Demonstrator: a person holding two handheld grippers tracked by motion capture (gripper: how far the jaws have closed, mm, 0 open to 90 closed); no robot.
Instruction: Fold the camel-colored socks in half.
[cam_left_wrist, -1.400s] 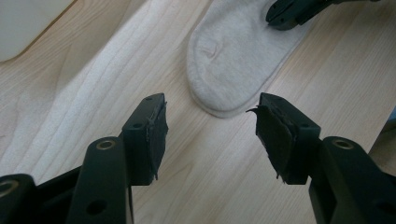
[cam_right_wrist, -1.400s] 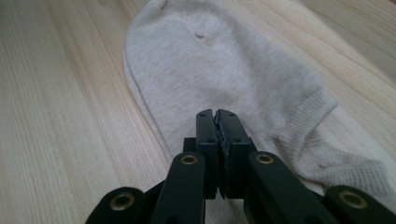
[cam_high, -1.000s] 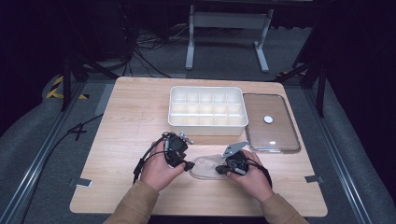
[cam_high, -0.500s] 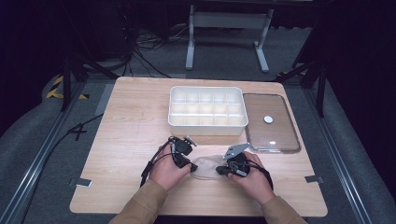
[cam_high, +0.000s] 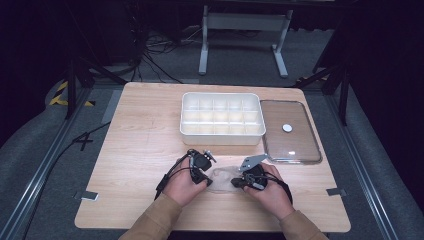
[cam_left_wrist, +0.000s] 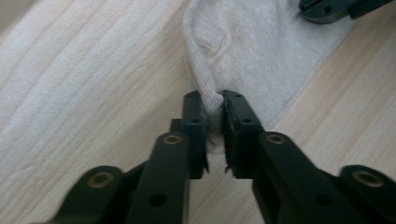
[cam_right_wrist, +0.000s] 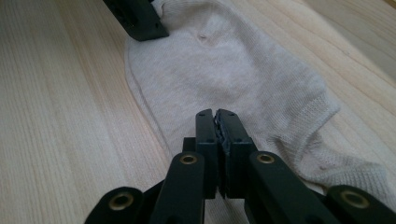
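Both forearms in from below, grippers low and facing each other.

Left hand grips the left gripper, jaws angled toward the right one; in the left gripper view its jaws stand nearly together, pinching a fold of the sock. Right hand carries the right gripper, grey plate on top, jaws pointing at the left one; in the right gripper view jaws pressed tight on the sock's edge. Tan sleeves cover both forearms.
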